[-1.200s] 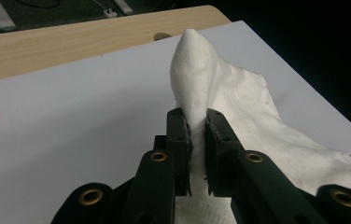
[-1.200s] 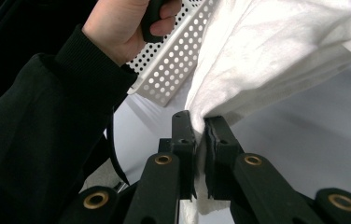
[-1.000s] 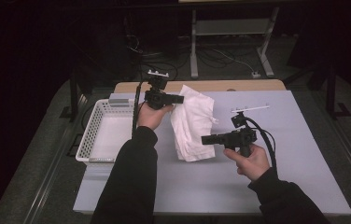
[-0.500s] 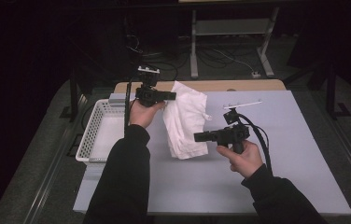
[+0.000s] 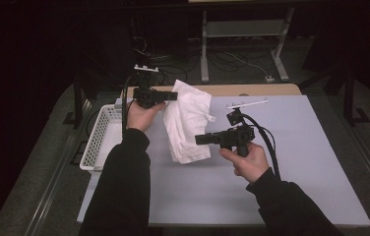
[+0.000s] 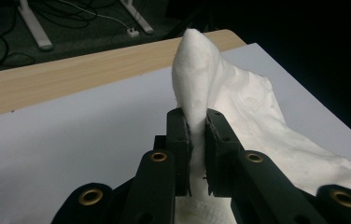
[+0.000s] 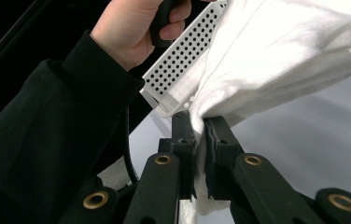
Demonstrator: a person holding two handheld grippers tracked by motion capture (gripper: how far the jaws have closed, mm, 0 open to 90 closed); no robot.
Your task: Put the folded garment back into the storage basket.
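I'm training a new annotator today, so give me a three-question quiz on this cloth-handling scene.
1. True or false: both hand-held grippers are clamped on the white cloth.
2. What stands at the table's left edge? A) white perforated basket B) metal bowl C) cardboard box
3. Which hand-held gripper holds the cloth's far upper corner?

Key:
1. True; the left hand-held gripper and the right hand-held gripper each pinch a fold.
2. A, the basket.
3. The left one.

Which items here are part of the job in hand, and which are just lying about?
In use:
- white cloth, lifted off the table
- left gripper, shut on one end
- right gripper, shut on the other end

Lying about:
- white perforated basket
- white bar on the table
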